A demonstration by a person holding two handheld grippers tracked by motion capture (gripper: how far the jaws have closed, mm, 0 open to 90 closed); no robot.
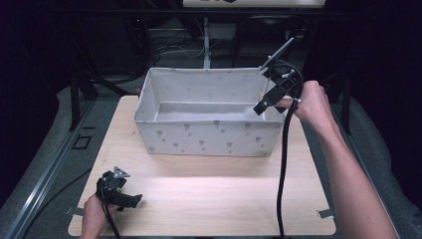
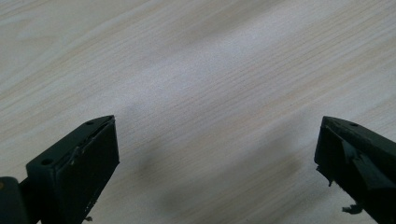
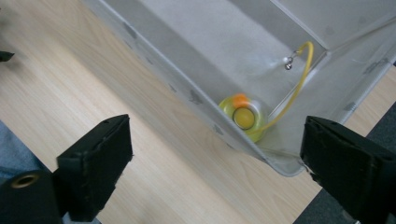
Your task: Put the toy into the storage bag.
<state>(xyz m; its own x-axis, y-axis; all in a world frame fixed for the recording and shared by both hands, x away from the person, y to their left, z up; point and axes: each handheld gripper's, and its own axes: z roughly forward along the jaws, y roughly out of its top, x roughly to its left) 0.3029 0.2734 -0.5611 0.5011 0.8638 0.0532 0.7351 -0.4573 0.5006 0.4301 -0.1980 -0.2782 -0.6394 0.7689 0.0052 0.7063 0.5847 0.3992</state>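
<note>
Light wooden table [image 1: 209, 199], pale grain, rounded corners; small tape tabs at near left [image 1: 74, 211] and near right [image 1: 326, 213] edges. Brightest patch of light falls across the near middle of the top. Floor around it grey carpet [image 1: 47, 144], with a metal rail [image 1: 47, 181] running along the left side from near to far. A square outline [image 1: 81, 143] marked on the floor left of the table. Far side: dark metal frame legs [image 1: 75, 97], a white post [image 1: 206, 45] at centre, loose cables [image 1: 174, 47] tangled on the floor behind. A pale board [image 1: 254, 3] at the far top edge. Surroundings left and right black, unlit.
</note>
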